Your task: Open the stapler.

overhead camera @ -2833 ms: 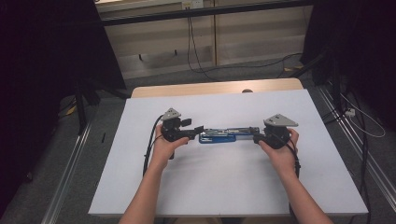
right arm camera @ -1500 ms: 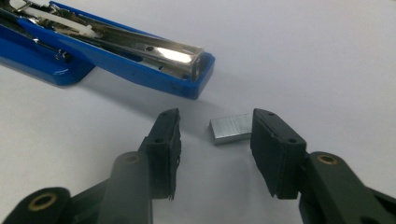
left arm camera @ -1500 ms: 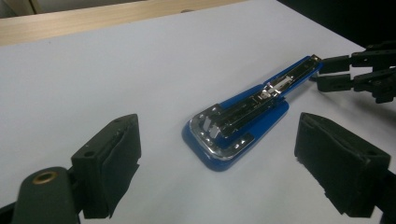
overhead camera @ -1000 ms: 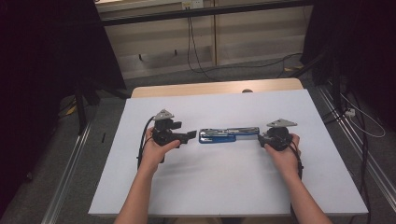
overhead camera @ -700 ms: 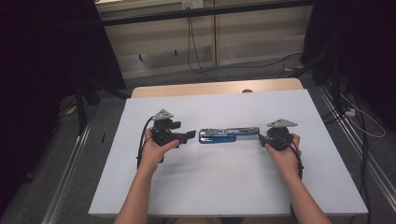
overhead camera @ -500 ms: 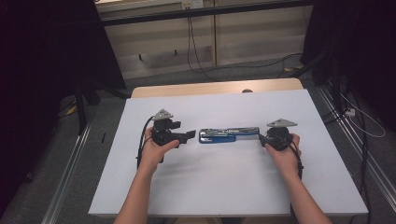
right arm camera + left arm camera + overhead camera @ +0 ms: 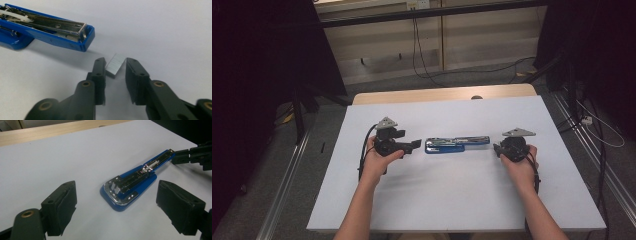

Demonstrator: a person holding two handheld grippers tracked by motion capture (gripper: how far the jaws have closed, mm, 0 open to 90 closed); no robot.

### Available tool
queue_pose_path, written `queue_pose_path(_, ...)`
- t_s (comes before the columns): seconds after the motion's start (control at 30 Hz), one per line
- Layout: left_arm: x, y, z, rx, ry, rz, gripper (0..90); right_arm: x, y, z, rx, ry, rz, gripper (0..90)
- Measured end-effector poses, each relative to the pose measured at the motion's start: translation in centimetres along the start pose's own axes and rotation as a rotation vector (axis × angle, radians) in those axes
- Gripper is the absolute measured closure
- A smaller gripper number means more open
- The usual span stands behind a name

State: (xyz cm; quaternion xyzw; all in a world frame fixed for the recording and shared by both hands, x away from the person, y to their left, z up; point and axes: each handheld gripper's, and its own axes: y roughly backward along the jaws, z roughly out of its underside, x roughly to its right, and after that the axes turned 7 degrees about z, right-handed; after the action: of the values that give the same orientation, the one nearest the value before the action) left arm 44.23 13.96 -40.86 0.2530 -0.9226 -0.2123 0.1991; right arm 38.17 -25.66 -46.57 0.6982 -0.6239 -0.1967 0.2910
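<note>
A white table (image 7: 462, 200) carries a blue stapler (image 7: 456, 144) lying opened out flat at its middle, chrome magazine facing up; behind the stapler a strip of pale wood (image 7: 442, 95) edges the table's far side, and beyond that lie grey floor, loose cables (image 7: 472, 72) and light wall panels, with dark curtains at both sides. The left gripper (image 7: 407, 146) rests just left of the stapler's rounded end, jaws spread wide with nothing between them. The right gripper (image 7: 115, 72) sits near the stapler's narrow end; its jaws have just been closing, and a small silvery block of staples (image 7: 115, 64) lies on the table between the tips, tilted; whether the pads press on it yet I cannot tell.
</note>
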Motion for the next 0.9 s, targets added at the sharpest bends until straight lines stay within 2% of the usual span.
queue_pose_path(0.13,0.05,0.12,-0.07,0.008,-0.005,-0.002,16.9,0.46,0.2,0.2,-0.002,-0.019,0.005,74.8)
queue_pose_path(0.2,0.06,0.11,-0.08,0.011,-0.003,-0.001,16.9,0.49,0.14,0.18,0.002,-0.019,0.001,70.3)
queue_pose_path(0.33,0.06,0.07,-0.09,0.011,-0.005,0.001,16.9,0.13,-0.25,-0.16,0.004,-0.002,-0.006,67.8)
queue_pose_path(0.4,0.0,0.07,-0.07,0.009,-0.005,0.0,16.9,0.05,-0.52,-0.37,0.004,0.006,-0.012,70.2)
queue_pose_path(0.53,-0.09,0.28,-0.06,0.013,-0.003,-0.007,15.8,0.21,-0.7,-0.48,-0.002,-0.016,-0.034,79.1)
queue_pose_path(0.63,-0.04,0.5,-0.05,0.01,-0.007,-0.014,15.1,0.63,-0.77,-0.48,-0.002,-0.033,-0.062,79.5)
queue_pose_path(0.8,-0.06,0.87,-0.02,0.003,-0.017,-0.026,12.3,0.85,-0.66,-0.5,-0.003,-0.016,-0.077,79.6)
queue_pose_path(0.9,-0.18,0.99,0.0,-0.003,-0.01,-0.035,11.9,0.92,-0.44,-0.57,-0.008,-0.004,-0.086,79.6)
